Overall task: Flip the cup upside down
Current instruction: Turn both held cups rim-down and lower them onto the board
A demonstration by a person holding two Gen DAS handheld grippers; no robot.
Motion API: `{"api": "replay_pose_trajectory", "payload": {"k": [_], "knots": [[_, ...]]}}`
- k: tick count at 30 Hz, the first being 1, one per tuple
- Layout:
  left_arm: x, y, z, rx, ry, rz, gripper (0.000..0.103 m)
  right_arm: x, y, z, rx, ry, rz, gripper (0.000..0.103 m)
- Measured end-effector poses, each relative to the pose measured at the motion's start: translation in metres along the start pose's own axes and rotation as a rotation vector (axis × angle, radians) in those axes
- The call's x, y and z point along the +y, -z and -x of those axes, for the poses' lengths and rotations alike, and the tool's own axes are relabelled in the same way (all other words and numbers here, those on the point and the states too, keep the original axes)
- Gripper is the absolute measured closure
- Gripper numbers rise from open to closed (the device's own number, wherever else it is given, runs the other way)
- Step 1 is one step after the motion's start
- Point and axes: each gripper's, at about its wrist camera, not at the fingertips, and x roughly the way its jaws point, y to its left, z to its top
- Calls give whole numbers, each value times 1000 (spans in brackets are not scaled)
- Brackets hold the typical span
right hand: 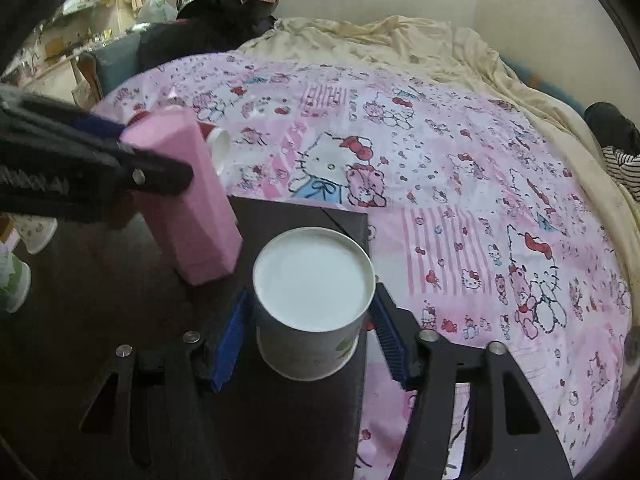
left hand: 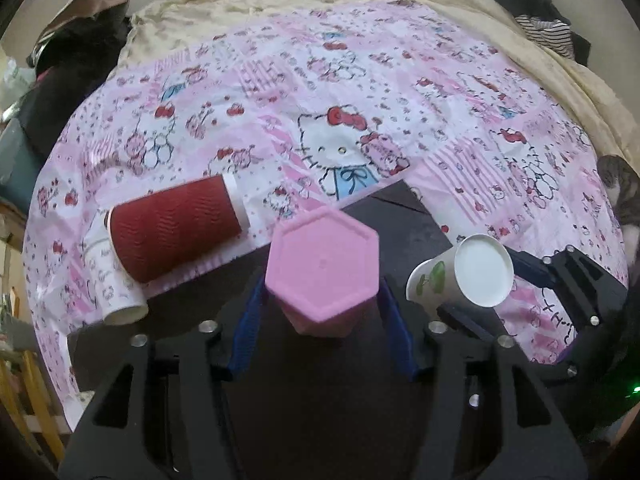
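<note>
My left gripper (left hand: 320, 304) is shut on a pink hexagonal cup (left hand: 323, 270), held base-up over a dark board (left hand: 420, 232). The same pink cup (right hand: 188, 200) shows in the right wrist view, tilted, mouth down on the board, with the left gripper's fingers (right hand: 160, 172) around it. My right gripper (right hand: 312, 320) is shut on a white paper cup with green print (right hand: 314, 304), base-up over the dark board (right hand: 304, 420). It also shows in the left wrist view (left hand: 460, 276), held by the right gripper (left hand: 480, 300).
A red ribbed paper cup (left hand: 176, 228) lies on its side on the Hello Kitty cloth (left hand: 360, 80), with a white printed cup (left hand: 112, 288) lying beside it. Yellow bedding (right hand: 400, 40) and dark clothes (left hand: 80, 60) lie behind.
</note>
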Motion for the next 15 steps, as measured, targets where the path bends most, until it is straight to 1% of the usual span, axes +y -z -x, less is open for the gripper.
{"api": "replay_pose_trajectory", "payload": {"k": [1,2,4,6,10,13,15], "knots": [[0,1,0,4,-4,6,39,-1,-1,2,0,-9,-15,40],[0,2,1,5,-4,10,32,-1,-1,3,2,-16,-27,37],[0,4,2,10,-16,22,27,-3,-1,7,-1,-23,-47,33],[-1,5,3,18,-13,23,27,-4,-1,10,1,-25,-59,29],[-4,10,7,23,-29,13,25,-8,-1,18,-1,-27,-84,26],[-2,15,10,26,-42,23,25,-10,-1,24,-12,-31,-99,23],[2,18,16,27,-45,33,25,-9,-2,27,-10,-29,-98,19]]}}
